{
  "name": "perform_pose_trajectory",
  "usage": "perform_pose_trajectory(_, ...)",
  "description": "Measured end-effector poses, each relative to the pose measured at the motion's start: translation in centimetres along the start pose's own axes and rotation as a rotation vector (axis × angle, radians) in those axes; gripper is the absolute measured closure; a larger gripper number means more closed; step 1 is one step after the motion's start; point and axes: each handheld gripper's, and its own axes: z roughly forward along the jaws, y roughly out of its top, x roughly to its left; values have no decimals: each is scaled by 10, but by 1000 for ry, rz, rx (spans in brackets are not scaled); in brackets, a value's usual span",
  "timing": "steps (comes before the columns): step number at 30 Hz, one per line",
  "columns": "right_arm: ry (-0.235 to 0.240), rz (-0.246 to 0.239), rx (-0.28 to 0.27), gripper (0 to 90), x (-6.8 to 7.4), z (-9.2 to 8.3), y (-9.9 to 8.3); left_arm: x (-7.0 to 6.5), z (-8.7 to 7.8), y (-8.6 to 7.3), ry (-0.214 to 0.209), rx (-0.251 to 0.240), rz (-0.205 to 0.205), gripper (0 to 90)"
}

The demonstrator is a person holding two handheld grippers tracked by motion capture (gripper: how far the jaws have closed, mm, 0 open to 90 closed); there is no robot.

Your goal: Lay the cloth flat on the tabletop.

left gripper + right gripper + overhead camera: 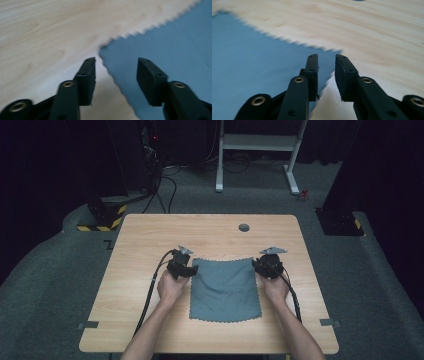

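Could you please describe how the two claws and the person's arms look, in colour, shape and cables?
The left claw and right claw are black, each with a grey three-cornered plate on top and a black cable trailing back along the forearm. Their fingers are flat black bars with blocky pads, small screw holes and brass-coloured rivets at the joints. The forearms are bare, with no sleeves in sight.

floor: grey carpet | furniture: wooden table, white desk frame | surroundings: dark | cables behind

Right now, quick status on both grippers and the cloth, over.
Left hand-held gripper open at cloth's far left corner. Right hand-held gripper open at far right corner. Cloth flat on table, not gripped. Nothing in the way.
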Motion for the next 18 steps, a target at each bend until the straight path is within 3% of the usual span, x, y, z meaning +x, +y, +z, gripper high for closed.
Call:
perform_pose_trajectory(3,51,-67,-8,689,16,-23,-19,-19,-22,-28,-37,8,55,443)
perform_pose_trajectory(4,67,-77,-1,683,21,-31,-26,-19,-22,-28,-37,8,55,440)
perform_pose_trajectory(5,80,-99,-2,682,25,-38,-35,-29,-34,-46,-57,10,87,434)
perform_pose_trajectory(7,99,-98,-9,682,30,-46,-44,-33,-39,-55,-75,3,87,425)
perform_pose_trajectory(8,123,-116,-10,692,37,-59,-60,-41,-45,-68,-99,7,86,422)
perform_pose_trajectory(10,140,-126,-18,732,40,-64,-67,-45,-47,-72,-98,7,92,419)
perform_pose_trajectory(11,177,-151,-6,817,46,-71,-78,-51,-49,-78,-91,14,115,420)
perform_pose_trajectory(14,184,-191,3,886,56,-78,-91,-54,-50,-85,-85,6,119,428)
perform_pose_trajectory(18,183,-210,23,888,61,-77,-101,-56,-53,-90,-74,-7,106,445)
